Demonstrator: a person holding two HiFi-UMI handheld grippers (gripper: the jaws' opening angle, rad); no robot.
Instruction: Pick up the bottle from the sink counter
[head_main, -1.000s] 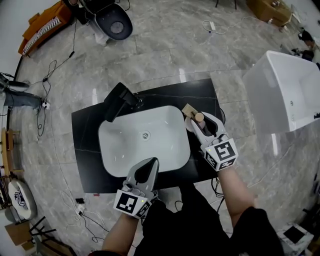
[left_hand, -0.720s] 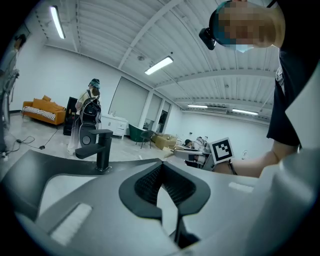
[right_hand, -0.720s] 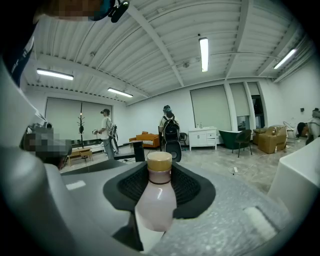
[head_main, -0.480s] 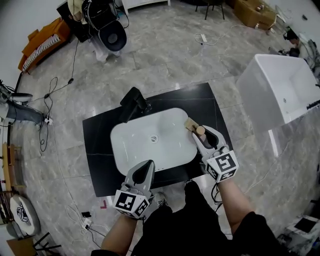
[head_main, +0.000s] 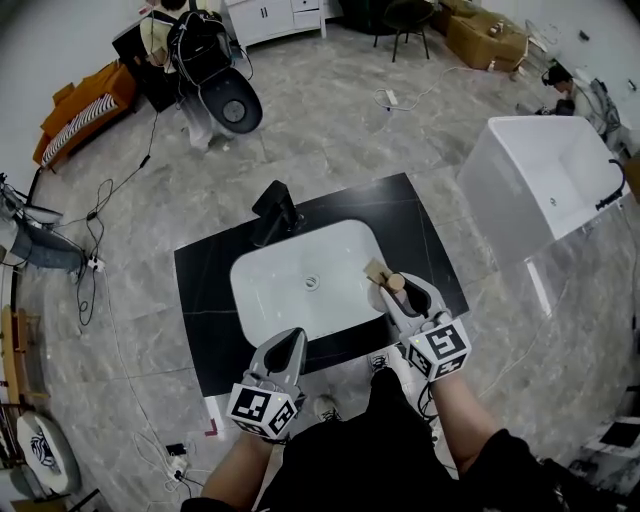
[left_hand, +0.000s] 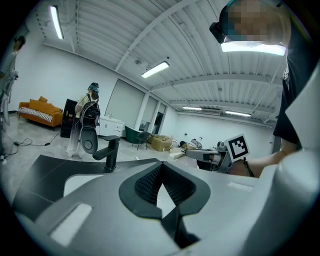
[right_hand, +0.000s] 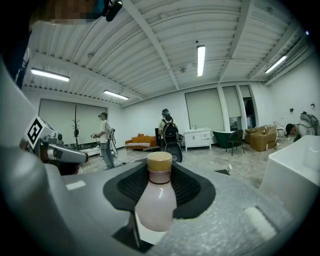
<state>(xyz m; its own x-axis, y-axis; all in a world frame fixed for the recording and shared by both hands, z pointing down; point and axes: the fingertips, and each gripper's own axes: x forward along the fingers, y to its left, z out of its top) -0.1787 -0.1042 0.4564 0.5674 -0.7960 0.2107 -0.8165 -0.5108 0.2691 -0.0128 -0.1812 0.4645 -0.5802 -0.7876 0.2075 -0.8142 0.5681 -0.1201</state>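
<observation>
A pale pink bottle (right_hand: 156, 202) with a tan cap is clamped between the jaws of my right gripper (right_hand: 161, 175), cap pointing away from the camera. In the head view, my right gripper (head_main: 404, 298) holds the bottle (head_main: 394, 284) in the air above the right rim of the white basin (head_main: 290, 300), which is set in the black sink counter (head_main: 420, 225). My left gripper (head_main: 288, 346) hovers at the counter's near edge. Its jaws are pressed together with nothing between them, as the left gripper (left_hand: 162, 176) view shows.
A black faucet (head_main: 274, 208) stands at the basin's far left corner. A white bathtub (head_main: 540, 180) sits on the floor to the right. Cables (head_main: 100, 250) trail over the marble floor at left, and a person (head_main: 200, 40) stands beyond the counter.
The right gripper has carried the bottle off the counter's right side, toward me and over the basin's rim. The head view has risen, so the counter looks smaller. The left gripper stays shut.
</observation>
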